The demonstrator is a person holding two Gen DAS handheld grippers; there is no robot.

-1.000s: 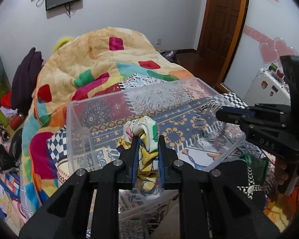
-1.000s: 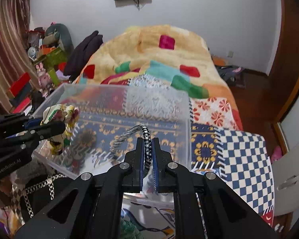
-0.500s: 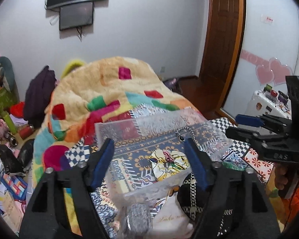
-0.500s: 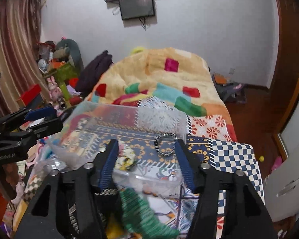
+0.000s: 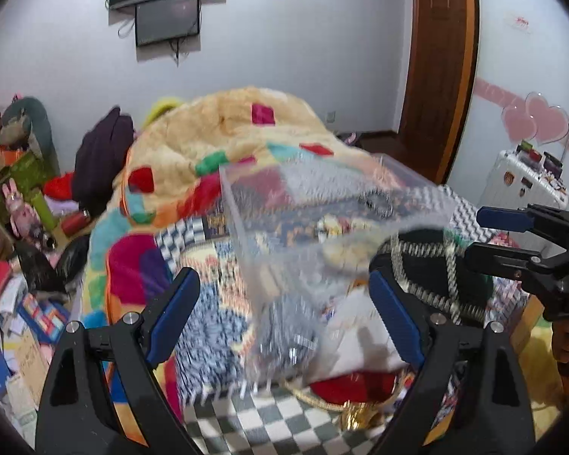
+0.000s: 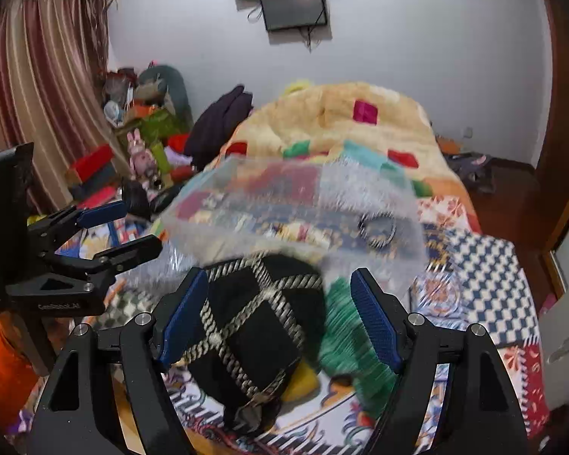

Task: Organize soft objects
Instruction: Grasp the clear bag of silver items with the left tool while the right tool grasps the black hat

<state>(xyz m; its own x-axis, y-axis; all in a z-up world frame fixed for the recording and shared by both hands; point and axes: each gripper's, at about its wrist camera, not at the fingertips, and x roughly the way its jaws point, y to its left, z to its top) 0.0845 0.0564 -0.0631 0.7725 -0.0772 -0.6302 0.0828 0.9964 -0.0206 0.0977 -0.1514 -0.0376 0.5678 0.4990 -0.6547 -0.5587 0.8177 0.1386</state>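
Observation:
A clear plastic bin (image 5: 284, 235) sits on the bed, also in the right wrist view (image 6: 284, 204). Inside lie a yellow patterned scrunchie (image 5: 334, 227) and a black-and-white hair tie (image 6: 377, 229), which also shows in the left wrist view (image 5: 377, 201). My left gripper (image 5: 284, 311) is open and empty, in front of the bin. My right gripper (image 6: 277, 314) is open and empty above a black cloth with striped bands (image 6: 254, 326) and a green cloth (image 6: 345, 337). Both views are blurred.
A red cloth (image 5: 352, 385) and a white item (image 5: 364, 337) lie near the bin's front. A colourful blanket (image 5: 208, 159) covers the bed. Clutter fills the floor at left (image 5: 22, 204). A door (image 5: 436, 68) and a white suitcase (image 5: 523, 178) stand at right.
Both grippers let go of the scrunchie and the hair tie, which now lie in the bin. Both opened wide and pulled back from the bin toward the cloths in front.

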